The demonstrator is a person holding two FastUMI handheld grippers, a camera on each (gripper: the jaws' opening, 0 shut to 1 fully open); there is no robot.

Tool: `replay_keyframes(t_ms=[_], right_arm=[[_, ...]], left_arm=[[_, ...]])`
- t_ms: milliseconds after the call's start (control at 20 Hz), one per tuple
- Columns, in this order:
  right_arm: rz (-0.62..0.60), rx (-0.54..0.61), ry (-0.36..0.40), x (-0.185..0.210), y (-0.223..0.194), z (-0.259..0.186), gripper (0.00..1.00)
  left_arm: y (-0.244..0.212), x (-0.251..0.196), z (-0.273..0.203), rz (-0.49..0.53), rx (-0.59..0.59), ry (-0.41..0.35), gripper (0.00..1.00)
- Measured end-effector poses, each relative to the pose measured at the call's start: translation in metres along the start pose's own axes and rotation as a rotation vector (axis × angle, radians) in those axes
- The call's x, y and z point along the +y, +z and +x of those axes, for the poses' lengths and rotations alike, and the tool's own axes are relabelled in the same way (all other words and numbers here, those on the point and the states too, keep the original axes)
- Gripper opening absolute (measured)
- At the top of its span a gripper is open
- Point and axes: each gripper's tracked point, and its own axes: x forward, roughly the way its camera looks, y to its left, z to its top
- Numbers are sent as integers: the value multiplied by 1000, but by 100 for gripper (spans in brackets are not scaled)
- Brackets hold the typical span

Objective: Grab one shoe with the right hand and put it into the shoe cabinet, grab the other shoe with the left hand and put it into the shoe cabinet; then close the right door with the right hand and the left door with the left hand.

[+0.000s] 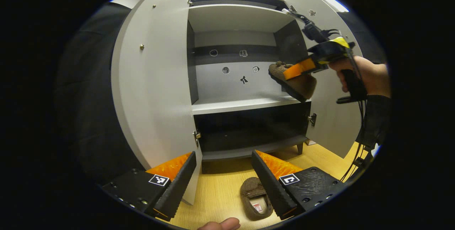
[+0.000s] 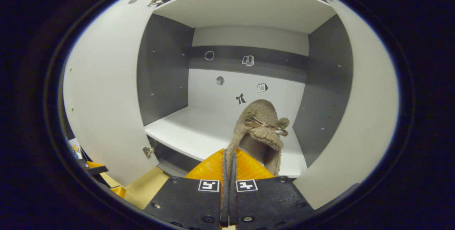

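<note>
The right gripper (image 2: 228, 173) pinches one fuzzy brown slipper (image 2: 261, 130) before the white shelf (image 2: 192, 130); the spread left gripper (image 1: 224, 176) hovers over the other slipper (image 1: 255, 198), both doors open.

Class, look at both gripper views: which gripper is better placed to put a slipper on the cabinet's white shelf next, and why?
Right. The right gripper is shut on a brown slipper held just above the white shelf. The left gripper is open, with the other slipper lying on the floor.

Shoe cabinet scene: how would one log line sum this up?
right gripper: shut on slipper, at middle shelf | left gripper: open | second slipper: floor | doors: open
</note>
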Motion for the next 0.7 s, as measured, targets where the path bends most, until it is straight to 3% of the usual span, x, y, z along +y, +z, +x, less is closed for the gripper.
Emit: replay_keyframes(t_ms=[300,450,600,700], right_arm=[[-58,86,2,-3,9,89,4],[-71,108,5,0,4,102,4],[-106,49,-52,-7,19,105,9],[-143,-33,-130,-24,40,89,60]], left_arm=[[-10,16,-15,5,26,54,96],[-22,20,-23,-6,65,63,96],[-24,25,-28,-13,70,76,96],[-23,24,-28,-11,69,76,96]])
